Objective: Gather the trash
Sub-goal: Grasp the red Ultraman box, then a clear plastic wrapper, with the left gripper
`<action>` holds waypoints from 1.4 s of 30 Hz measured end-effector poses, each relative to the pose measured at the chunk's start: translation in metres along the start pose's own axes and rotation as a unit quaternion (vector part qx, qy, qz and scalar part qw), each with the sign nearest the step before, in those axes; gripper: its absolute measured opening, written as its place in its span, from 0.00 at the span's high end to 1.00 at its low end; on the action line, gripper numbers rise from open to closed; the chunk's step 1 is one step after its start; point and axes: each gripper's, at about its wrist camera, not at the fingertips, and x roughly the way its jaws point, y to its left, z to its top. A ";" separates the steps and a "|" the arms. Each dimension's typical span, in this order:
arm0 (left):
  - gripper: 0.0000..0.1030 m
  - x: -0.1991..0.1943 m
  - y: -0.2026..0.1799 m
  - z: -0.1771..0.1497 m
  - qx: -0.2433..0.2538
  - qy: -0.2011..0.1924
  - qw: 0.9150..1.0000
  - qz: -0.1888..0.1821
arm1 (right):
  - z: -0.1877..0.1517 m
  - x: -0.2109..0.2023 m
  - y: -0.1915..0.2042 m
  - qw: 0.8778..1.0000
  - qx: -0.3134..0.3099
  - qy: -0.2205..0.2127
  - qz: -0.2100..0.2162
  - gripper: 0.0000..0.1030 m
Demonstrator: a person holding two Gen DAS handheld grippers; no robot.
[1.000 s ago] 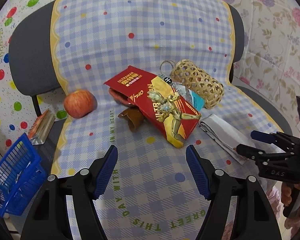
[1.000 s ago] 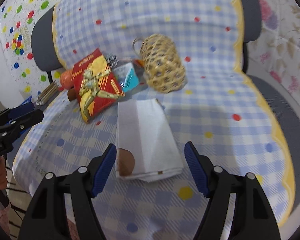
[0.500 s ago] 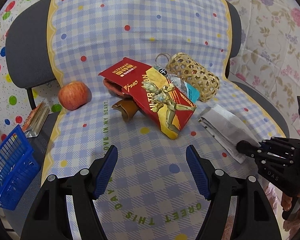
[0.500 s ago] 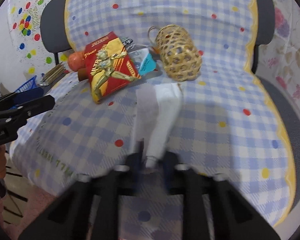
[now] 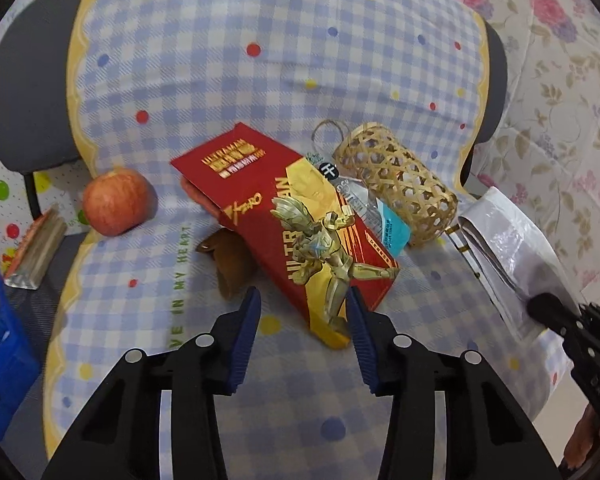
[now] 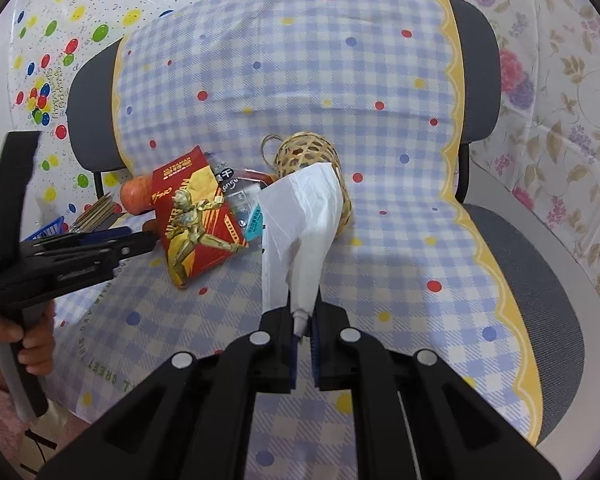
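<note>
A chair (image 6: 540,272) draped in a checked cloth (image 5: 260,80) holds a scatter of things. The right gripper (image 6: 303,344) has its jaws pinched tight on the lower edge of a white bag (image 6: 300,232), which rises from the pads clear of the seat and partly hides the wicker basket (image 6: 300,152) behind it; in the left wrist view the same bag (image 5: 512,248) slants up at the right edge. The basket (image 5: 396,188) lies on its side with a string loop at its end, and what is inside it cannot be told. A red packet (image 5: 300,232) with a gold figure lies flat in the middle, over a clear wrapper (image 5: 376,216) with a blue patch and a brown scrap (image 5: 232,264). The left gripper (image 5: 302,340) hovers at the packet's near corner, its jaws half open and just closing in, the corner between the pads but not yet pressed. An apple (image 5: 116,202) sits at the left of the seat. Off the cloth, a blue crate (image 5: 0,360) stands at the left edge, its contents unclear
</note>
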 end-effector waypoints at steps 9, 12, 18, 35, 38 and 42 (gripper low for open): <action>0.49 0.044 0.008 0.012 -0.054 0.033 0.997 -0.035 | -0.003 0.013 -0.007 1.000 0.006 0.012 0.000 0.95; 0.50 0.047 0.009 0.018 -0.065 0.028 0.996 -0.046 | -0.005 0.014 -0.008 1.000 0.007 0.015 -0.002 0.95; 0.86 0.026 0.009 0.020 -0.062 -0.006 0.996 -0.066 | -0.008 0.006 -0.008 1.000 0.006 0.013 -0.006 0.95; 0.97 -0.069 0.002 -0.006 0.022 -0.050 0.996 -0.064 | -0.024 -0.040 -0.001 1.000 0.011 -0.010 -0.005 0.95; 0.91 -0.057 -0.004 -0.017 0.035 -0.031 0.997 -0.057 | -0.025 -0.044 -0.003 1.000 0.016 -0.010 -0.007 0.94; 0.73 -0.048 -0.011 -0.026 0.054 -0.022 0.998 -0.037 | -0.028 -0.048 -0.007 1.000 0.016 -0.009 -0.011 0.94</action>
